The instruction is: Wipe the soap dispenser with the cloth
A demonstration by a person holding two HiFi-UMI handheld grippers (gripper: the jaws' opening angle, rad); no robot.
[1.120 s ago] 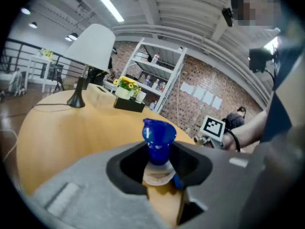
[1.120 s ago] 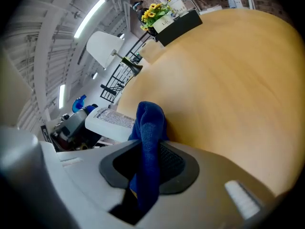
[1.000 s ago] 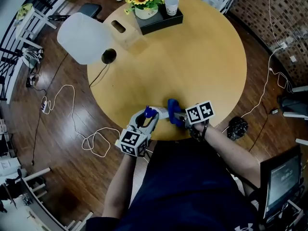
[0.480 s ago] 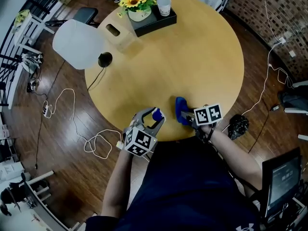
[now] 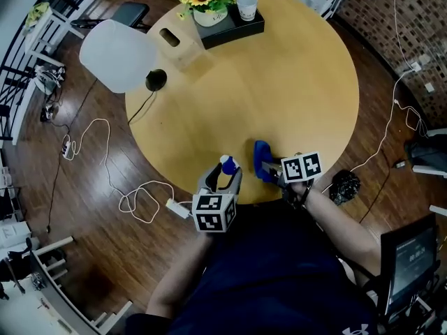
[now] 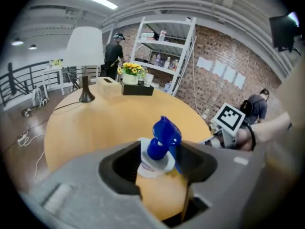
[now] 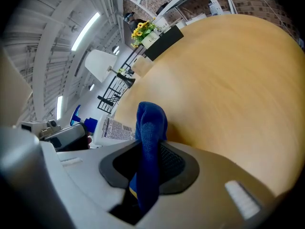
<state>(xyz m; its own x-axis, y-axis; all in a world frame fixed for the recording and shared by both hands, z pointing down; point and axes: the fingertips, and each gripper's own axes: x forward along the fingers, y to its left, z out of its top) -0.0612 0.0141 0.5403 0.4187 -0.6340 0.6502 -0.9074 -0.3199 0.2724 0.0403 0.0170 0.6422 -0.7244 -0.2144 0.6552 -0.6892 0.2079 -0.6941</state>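
Round table point(image 5: 300, 96), near edge: the left gripper point(image 5: 222, 181), jaws opening, brackets the soap dispenser point(image 5: 227, 165) without pressing it, probably to steady it for wiping. Just beside it, the right gripper point(image 5: 274, 170) is clamped on the blue cloth point(image 5: 262, 160). Only the head view shows both at that edge. Only the left gripper view shows the pump loose between the jaws, and only the right gripper view the cloth pinched upright.
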